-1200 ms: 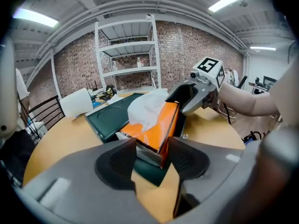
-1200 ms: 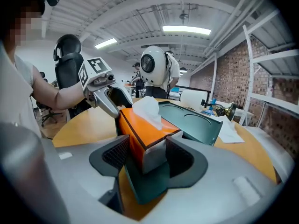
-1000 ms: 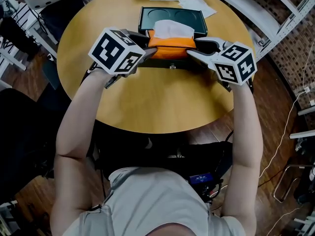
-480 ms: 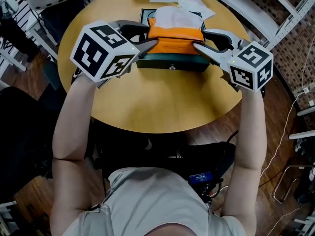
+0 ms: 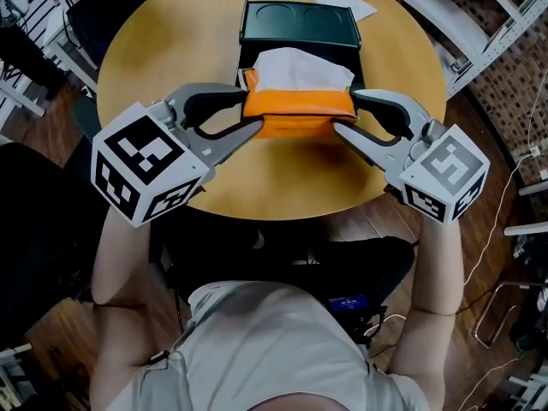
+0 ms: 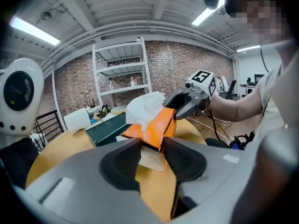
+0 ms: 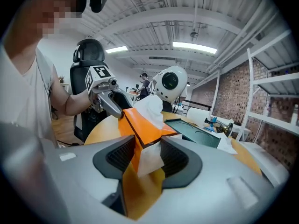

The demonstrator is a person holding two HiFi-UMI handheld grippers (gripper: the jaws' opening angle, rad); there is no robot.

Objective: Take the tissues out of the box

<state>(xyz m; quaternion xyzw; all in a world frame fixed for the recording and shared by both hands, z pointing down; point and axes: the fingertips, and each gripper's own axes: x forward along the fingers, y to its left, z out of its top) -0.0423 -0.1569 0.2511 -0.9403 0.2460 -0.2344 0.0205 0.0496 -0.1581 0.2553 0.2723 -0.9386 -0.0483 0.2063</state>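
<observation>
An orange tissue pack (image 5: 298, 116) with white tissue (image 5: 300, 67) sticking out of its top hangs above the round wooden table (image 5: 171, 50), in front of the dark green box (image 5: 300, 22). My left gripper (image 5: 251, 114) is shut on the pack's left end and my right gripper (image 5: 344, 114) on its right end. In the left gripper view the pack (image 6: 156, 124) sits pinched in the left gripper (image 6: 152, 149), with the right gripper (image 6: 184, 107) beyond. The right gripper view shows the pack (image 7: 142, 124) clamped in the right gripper (image 7: 148, 155).
Loose white papers (image 5: 342, 2) lie at the table's far edge behind the green box. A white round fan (image 7: 169, 83) stands off the table's left side. Metal shelving (image 5: 479, 32) runs along the right. The near table edge is just below the grippers.
Both grippers have risen and drawn back toward the person, carrying the orange pack up out of the green box. The box's two round recesses now show.
</observation>
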